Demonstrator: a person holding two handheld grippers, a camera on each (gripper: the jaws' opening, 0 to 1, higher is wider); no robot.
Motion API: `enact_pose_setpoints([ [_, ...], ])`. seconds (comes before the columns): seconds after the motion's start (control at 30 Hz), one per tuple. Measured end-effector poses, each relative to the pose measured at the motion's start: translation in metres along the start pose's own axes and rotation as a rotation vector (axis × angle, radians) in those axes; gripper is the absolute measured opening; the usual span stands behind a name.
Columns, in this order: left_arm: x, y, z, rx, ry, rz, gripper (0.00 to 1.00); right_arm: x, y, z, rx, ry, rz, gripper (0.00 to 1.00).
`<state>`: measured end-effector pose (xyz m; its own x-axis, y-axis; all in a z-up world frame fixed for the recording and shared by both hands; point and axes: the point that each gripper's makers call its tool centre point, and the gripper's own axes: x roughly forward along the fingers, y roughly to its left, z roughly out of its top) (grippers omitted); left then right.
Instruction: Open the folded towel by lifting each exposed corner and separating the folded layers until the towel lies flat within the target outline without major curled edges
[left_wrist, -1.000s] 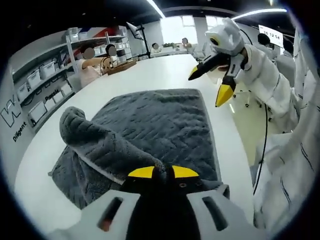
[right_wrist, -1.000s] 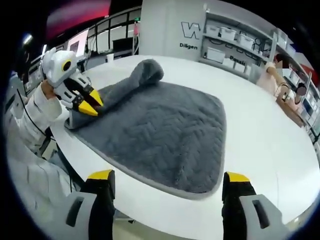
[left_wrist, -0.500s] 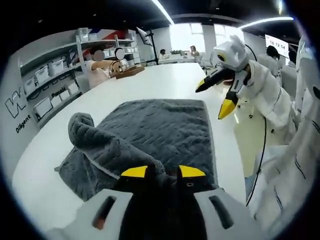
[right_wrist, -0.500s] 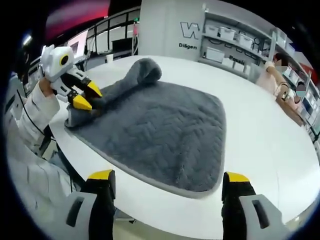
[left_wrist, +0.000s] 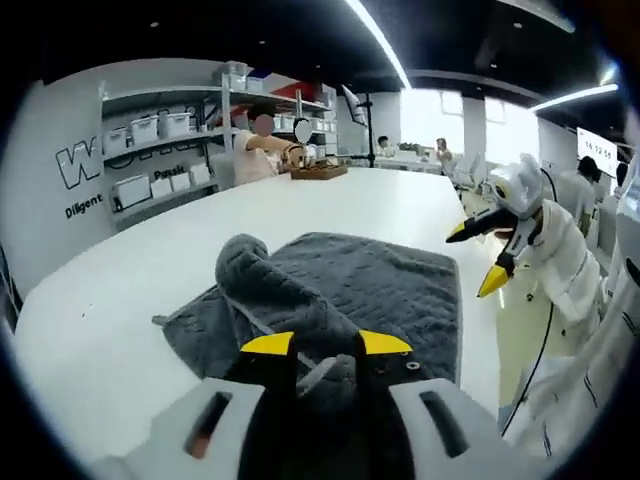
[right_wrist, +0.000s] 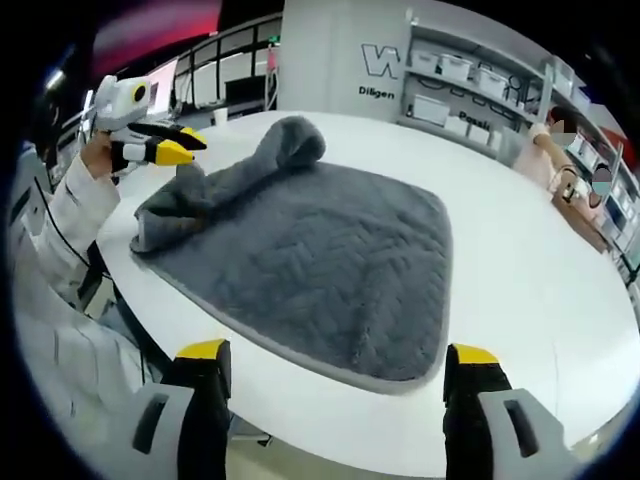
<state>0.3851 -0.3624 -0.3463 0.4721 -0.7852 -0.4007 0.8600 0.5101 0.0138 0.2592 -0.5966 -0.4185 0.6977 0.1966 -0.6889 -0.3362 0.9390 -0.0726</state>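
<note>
A dark grey towel lies spread on the white table. One side is still folded over into a thick roll. My left gripper is shut on the towel's near corner, and a light hem shows between its yellow-tipped jaws. It holds that corner lifted into a hump above the table. My right gripper hovers open beyond the towel's opposite edge, nothing between its jaws.
Shelves with white bins line the wall. People stand at the table's far end beside a wooden tray. Bare table surrounds the towel. A white sleeve sits behind the left gripper.
My left gripper has risen from the table with the towel corner, pulling that end up into a hump. The right gripper has stayed open and nearly still.
</note>
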Motion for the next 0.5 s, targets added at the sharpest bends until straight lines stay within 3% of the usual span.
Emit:
enact_pose_setpoints([
  [0.2, 0.012, 0.029, 0.001, -0.116, -0.018, 0.043, 0.22, -0.001, -0.001, 0.000, 0.000, -0.002, -0.002, 0.86],
  [0.37, 0.026, 0.035, -0.007, -0.168, -0.004, 0.047, 0.12, -0.002, 0.000, 0.000, 0.000, -0.003, -0.003, 0.86],
  [0.5, 0.038, 0.028, -0.018, -0.192, 0.027, 0.025, 0.15, -0.002, -0.001, -0.002, 0.002, 0.003, -0.005, 0.86],
])
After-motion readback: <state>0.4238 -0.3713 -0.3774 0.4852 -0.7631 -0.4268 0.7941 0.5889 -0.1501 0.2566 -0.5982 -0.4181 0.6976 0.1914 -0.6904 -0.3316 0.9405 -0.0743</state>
